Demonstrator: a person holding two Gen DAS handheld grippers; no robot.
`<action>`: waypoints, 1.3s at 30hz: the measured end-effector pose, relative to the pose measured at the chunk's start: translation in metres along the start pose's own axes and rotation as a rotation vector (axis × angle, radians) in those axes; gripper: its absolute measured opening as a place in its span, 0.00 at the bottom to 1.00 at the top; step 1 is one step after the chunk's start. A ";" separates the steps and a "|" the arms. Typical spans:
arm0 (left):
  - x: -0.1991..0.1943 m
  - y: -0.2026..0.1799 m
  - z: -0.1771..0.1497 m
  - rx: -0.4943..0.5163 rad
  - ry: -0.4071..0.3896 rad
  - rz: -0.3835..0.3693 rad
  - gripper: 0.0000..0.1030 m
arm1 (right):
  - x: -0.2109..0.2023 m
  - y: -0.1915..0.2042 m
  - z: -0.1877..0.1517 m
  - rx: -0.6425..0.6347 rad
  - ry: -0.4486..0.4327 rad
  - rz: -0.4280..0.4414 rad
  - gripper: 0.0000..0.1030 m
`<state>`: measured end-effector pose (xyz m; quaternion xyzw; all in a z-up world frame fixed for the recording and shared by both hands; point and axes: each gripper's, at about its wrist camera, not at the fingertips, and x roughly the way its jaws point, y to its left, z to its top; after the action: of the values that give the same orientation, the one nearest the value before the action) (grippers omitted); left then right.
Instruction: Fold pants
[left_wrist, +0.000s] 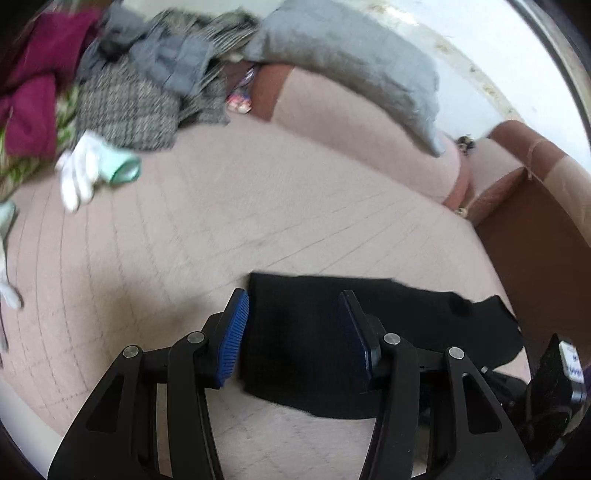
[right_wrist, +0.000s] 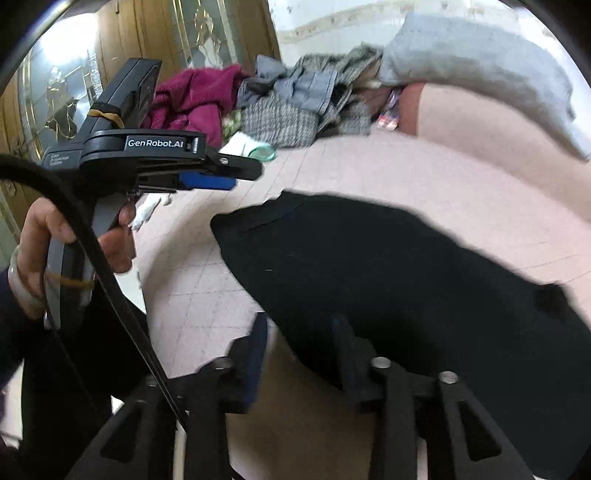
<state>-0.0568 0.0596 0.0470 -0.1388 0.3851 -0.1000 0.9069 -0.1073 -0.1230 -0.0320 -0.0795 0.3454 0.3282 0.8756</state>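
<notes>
The left claw (left_wrist: 291, 332) points forward and downward, its two blue-padded fingers (left_wrist: 232, 339) spread well apart with nothing pinched between them. Seen from the right wrist camera, this left claw (right_wrist: 221, 177) is held level in the air by the person's left hand (right_wrist: 48, 254), whose fingers wrap its grey handle, with a dark sleeve behind the wrist. The right claw (right_wrist: 299, 354) tilts downward too, its jaws partly apart; motion blur hides whether the pads press on anything.
</notes>
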 end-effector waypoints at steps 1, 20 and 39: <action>-0.002 -0.011 0.001 0.025 -0.004 -0.009 0.49 | -0.010 -0.005 -0.003 0.006 -0.014 -0.019 0.34; 0.090 -0.075 -0.016 0.143 0.191 -0.024 0.49 | -0.023 -0.150 0.008 0.150 0.109 -0.175 0.14; 0.081 -0.084 -0.016 0.129 0.094 -0.075 0.49 | -0.096 -0.166 -0.025 0.293 -0.005 -0.368 0.34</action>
<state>-0.0188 -0.0455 0.0094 -0.0898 0.4144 -0.1649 0.8905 -0.0686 -0.3105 -0.0028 -0.0125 0.3669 0.1099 0.9237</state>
